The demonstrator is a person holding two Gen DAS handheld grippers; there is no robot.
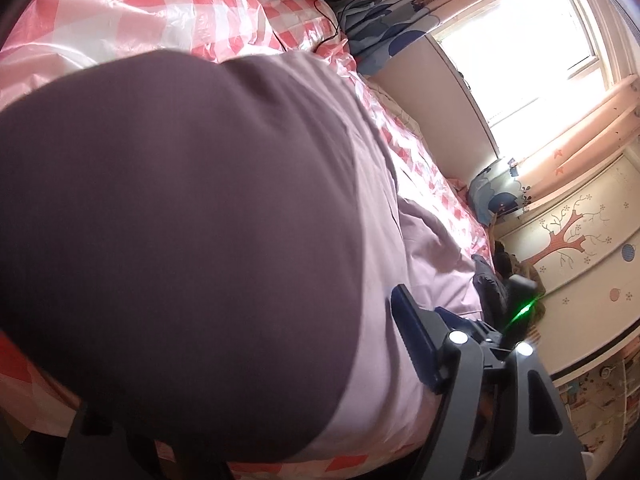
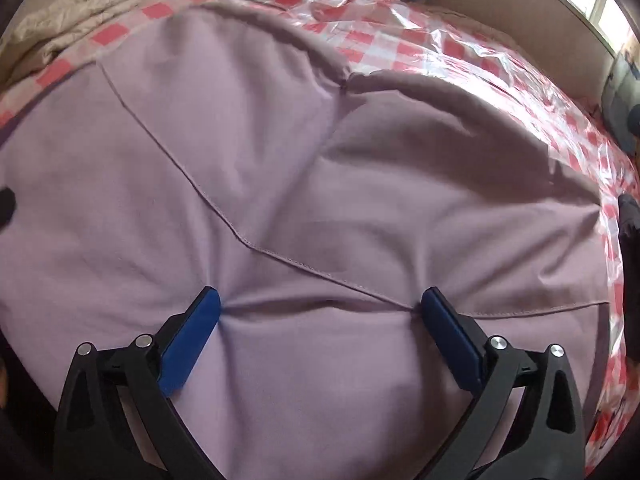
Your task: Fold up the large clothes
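A large lilac garment (image 2: 280,152) lies spread on the bed, a stitched hem (image 2: 208,196) running slantwise across it. My right gripper (image 2: 320,296) is open wide, and both blue pads (image 2: 192,336) rest with their tips on the cloth, which creases between them. In the left wrist view a darker, shaded fold of the garment (image 1: 180,220) bulges close to the lens and fills most of the picture. Only one blue finger (image 1: 412,336) of my left gripper (image 1: 248,300) shows. It stands far out to the side, and cloth hides the other. Paler lilac cloth (image 1: 424,248) lies beyond.
A glossy pink-and-white checked sheet (image 1: 168,4) covers the bed. A bright window (image 1: 520,52) and pink curtains are at the right, with a blue patterned pillow (image 1: 496,196) below. A black device with a green light (image 1: 520,304) sits by the bed's edge. A beige quilt (image 2: 72,24) lies at the far left.
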